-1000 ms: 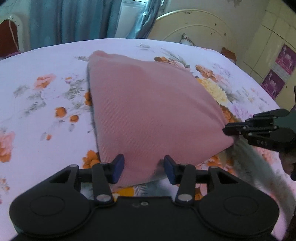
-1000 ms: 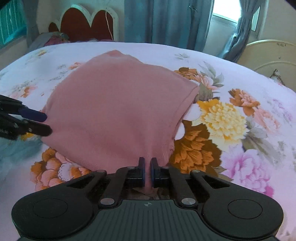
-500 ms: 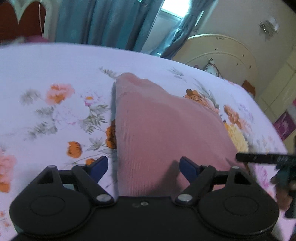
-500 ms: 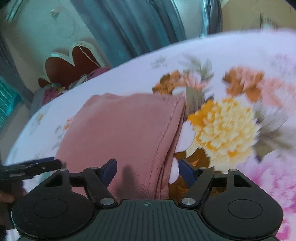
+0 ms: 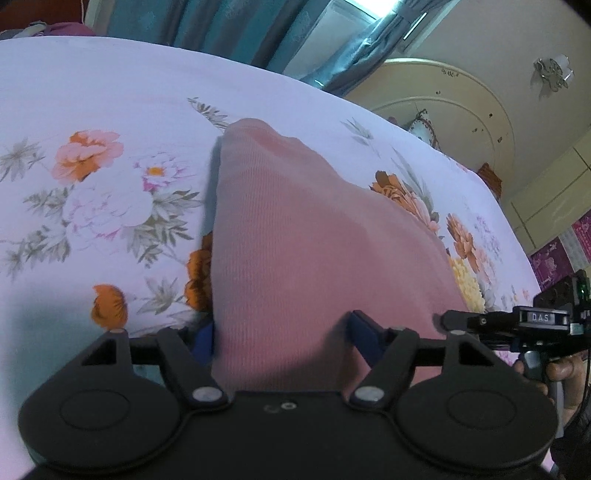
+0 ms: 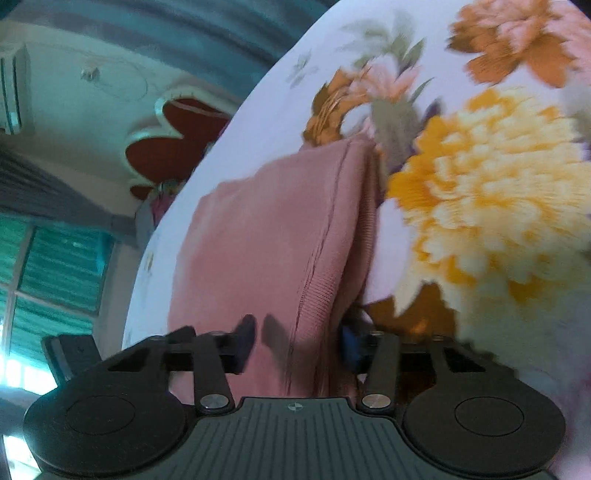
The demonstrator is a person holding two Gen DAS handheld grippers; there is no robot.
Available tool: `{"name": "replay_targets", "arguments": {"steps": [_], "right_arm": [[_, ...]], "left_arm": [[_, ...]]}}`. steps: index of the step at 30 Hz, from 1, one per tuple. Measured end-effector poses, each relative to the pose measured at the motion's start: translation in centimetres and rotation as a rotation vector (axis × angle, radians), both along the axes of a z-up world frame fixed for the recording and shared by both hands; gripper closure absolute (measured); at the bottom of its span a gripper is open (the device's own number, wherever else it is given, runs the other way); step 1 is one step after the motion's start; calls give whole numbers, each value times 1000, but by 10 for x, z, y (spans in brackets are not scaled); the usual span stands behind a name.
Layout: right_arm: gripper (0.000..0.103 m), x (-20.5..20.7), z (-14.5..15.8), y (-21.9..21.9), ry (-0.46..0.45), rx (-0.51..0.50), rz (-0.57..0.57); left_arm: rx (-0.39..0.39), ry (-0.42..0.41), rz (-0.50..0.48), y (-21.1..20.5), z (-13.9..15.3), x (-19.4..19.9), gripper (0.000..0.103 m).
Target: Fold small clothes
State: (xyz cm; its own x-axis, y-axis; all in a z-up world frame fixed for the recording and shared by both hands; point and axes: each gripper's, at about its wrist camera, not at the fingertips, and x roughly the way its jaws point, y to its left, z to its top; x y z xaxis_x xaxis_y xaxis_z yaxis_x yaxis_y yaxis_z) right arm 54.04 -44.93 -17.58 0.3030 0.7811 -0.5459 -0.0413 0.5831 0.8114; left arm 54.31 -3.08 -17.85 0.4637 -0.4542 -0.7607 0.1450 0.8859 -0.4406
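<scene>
Fingers of the left gripper (image 5: 282,334) are spread wide apart, with the near end of the folded pink garment (image 5: 314,258) lying between the two blue pads; neither pad presses the cloth. Fingers of the right gripper (image 6: 297,341) are likewise spread apart and grasp nothing. The seamed edge of the pink garment (image 6: 269,251) runs between them.

Position of the garment:
- It lies flat on the bed, on a white bedsheet (image 5: 92,110) printed with large flowers.
- In the left wrist view it tapers away from the camera to a rounded far corner.
- Its left edge is straight, with a narrow shadow beside it.
- In the right wrist view a stitched seam runs along its right side, and folded layers are stacked at that edge.
- A large yellow printed flower (image 6: 491,206) sits just beside that edge.

Relative position of the tools:
- In the left wrist view the right gripper (image 5: 476,321) enters from the right edge, near the garment's right near corner.
- Its body is marked "DAS".
- The person's hand (image 5: 550,373) grips its handle.

Surroundings: teal curtains (image 5: 229,29) hang behind the bed. The right wrist view is tilted and partly blurred.
</scene>
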Motion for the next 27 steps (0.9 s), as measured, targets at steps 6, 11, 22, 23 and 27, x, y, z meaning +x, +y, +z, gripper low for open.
{"name": "replay_targets", "arguments": {"steps": [6,11,22,23,27], "right_arm": [[71,-2,5,-2,-52,-80,47],[78,-6,21,35,-171,-268,67],[82,-33,72,67,-328,-433,69],[82,-37,79,71,-342,-446,71],[82,-49,100,92,-391,-486,68]], "left_arm": [[84,-7,-2,-13,3,1,37],[244,-89,-45,-43,15,0,58],[317,-242,-140,-50,52,-22,73],[318,-256,-146,-49,57,-25,73],[304,-289,-158,-37,71,-33,73]]}}
